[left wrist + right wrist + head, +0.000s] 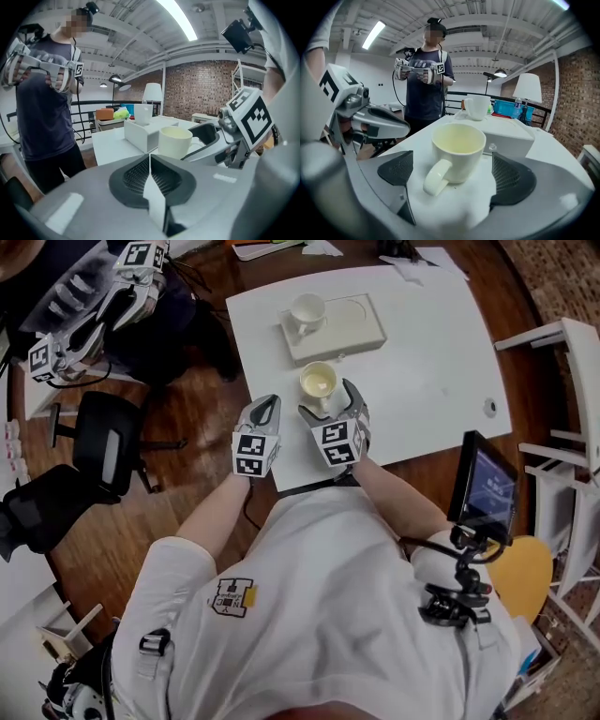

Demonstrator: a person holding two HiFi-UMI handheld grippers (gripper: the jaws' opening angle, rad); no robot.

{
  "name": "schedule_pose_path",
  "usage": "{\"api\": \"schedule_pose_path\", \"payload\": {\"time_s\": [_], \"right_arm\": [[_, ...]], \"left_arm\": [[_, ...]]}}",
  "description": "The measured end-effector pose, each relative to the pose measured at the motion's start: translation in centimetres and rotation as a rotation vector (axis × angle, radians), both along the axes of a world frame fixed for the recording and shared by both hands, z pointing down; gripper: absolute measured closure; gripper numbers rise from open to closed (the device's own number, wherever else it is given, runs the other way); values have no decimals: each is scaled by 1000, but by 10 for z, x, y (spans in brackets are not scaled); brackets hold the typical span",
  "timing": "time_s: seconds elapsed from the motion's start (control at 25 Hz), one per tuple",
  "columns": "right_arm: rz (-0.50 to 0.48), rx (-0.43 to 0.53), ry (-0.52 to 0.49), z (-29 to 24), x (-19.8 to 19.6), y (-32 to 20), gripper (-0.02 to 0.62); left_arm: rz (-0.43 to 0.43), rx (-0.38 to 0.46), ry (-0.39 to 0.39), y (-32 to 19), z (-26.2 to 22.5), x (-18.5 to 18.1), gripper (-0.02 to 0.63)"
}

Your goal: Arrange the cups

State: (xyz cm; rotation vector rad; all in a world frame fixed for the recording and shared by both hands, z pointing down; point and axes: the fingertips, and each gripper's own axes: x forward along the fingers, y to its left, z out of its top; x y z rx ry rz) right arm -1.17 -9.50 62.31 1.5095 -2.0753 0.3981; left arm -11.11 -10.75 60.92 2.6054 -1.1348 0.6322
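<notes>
A cream cup (318, 382) stands upright on the white table (431, 371), just in front of a white tray (356, 329). A white cup (307, 311) stands on the tray's left side. My right gripper (330, 401) is open, and the cream cup (457, 150) sits between its pads (513, 180) with its handle toward me; the pads stand clear of it. My left gripper (267, 401) is shut and empty, at the table's near edge to the left of the cup. In the left gripper view the cream cup (174, 140) stands beyond my left gripper (150, 171).
Another person (424, 70) stands beyond the table's left side, holding grippers (94, 306). A black office chair (108, 442) is on the floor to the left. A tablet (487, 488) hangs off the near right; white chairs (562, 352) stand to the right. Papers (422, 263) lie at the far edge.
</notes>
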Motion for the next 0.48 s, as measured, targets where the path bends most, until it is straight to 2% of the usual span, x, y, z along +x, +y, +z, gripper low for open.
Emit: {"api": "schedule_pose_path", "payload": {"time_s": [0.12,0.28,0.36,0.48], "right_arm": [[-48,-4,53,7,-1,-11,66],[-176,11,89,10,-10,-13,78],[-241,22,100,11,-17,-13,79],[-283,26,95,12,-21,-20,75]], "left_arm": [[10,3,-13,-6,0,2,604],[19,12,-27,-7,0,4,604],[5,19,-40,-9,-1,6,604],[-30,27,-60,-18,-3,10,604]]}}
